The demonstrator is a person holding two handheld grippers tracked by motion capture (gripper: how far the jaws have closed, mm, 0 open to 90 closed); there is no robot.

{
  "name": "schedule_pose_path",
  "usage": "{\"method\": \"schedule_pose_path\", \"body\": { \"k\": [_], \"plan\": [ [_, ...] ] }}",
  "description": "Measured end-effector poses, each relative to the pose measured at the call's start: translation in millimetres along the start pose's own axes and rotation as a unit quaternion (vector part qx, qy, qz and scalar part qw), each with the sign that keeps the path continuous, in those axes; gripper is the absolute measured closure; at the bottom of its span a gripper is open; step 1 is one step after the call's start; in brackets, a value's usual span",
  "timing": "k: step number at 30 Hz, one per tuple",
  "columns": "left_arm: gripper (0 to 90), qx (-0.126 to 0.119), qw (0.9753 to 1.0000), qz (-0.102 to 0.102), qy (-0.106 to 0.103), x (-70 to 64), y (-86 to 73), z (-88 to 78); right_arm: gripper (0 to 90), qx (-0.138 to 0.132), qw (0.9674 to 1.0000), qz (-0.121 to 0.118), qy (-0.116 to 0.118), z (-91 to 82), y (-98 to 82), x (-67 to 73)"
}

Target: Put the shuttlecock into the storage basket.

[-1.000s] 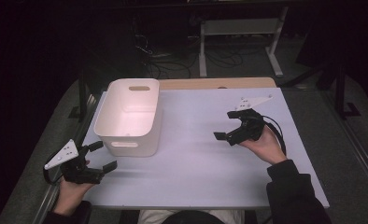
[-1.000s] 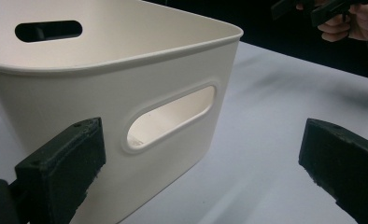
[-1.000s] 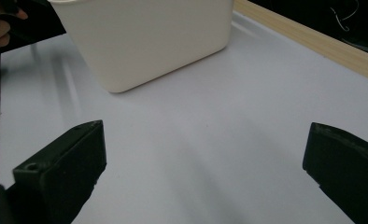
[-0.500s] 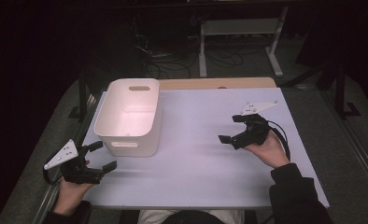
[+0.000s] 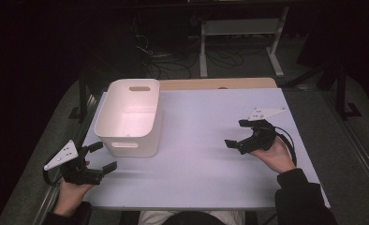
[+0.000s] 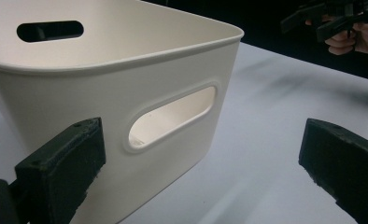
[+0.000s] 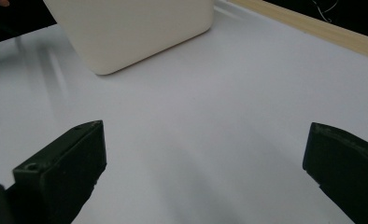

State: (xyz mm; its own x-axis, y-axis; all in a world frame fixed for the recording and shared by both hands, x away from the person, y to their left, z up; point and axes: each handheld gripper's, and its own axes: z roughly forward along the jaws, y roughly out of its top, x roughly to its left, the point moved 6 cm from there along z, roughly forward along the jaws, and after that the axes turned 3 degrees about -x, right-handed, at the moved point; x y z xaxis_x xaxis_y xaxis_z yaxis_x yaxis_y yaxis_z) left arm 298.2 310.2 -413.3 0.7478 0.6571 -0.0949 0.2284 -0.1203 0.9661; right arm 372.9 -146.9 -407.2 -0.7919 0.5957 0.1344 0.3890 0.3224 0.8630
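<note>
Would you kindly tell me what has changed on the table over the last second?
The right gripper has drifted slightly rightward and toward the table's far edge, open and empty throughout. The left gripper stayed at the near left corner, open, just short of the white bin, which has not moved. Nothing was grasped or released.

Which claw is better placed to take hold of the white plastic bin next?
Left, probably. The left claw sits open just off the white plastic bin, facing its handle slot. The right claw is well across the table.
</note>
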Motion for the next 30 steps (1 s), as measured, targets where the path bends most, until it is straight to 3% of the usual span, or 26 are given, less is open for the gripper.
{"method": "schedule_pose_path", "body": {
  "k": [30],
  "plan": [
    [0.3,0.001,1.0000,-0.002,0.003,1.7,-0.6,-1.0,0.0,-0.007,0.9993,0.016,-0.033,-28.6,-43.1,-9.8]
  ]
}}
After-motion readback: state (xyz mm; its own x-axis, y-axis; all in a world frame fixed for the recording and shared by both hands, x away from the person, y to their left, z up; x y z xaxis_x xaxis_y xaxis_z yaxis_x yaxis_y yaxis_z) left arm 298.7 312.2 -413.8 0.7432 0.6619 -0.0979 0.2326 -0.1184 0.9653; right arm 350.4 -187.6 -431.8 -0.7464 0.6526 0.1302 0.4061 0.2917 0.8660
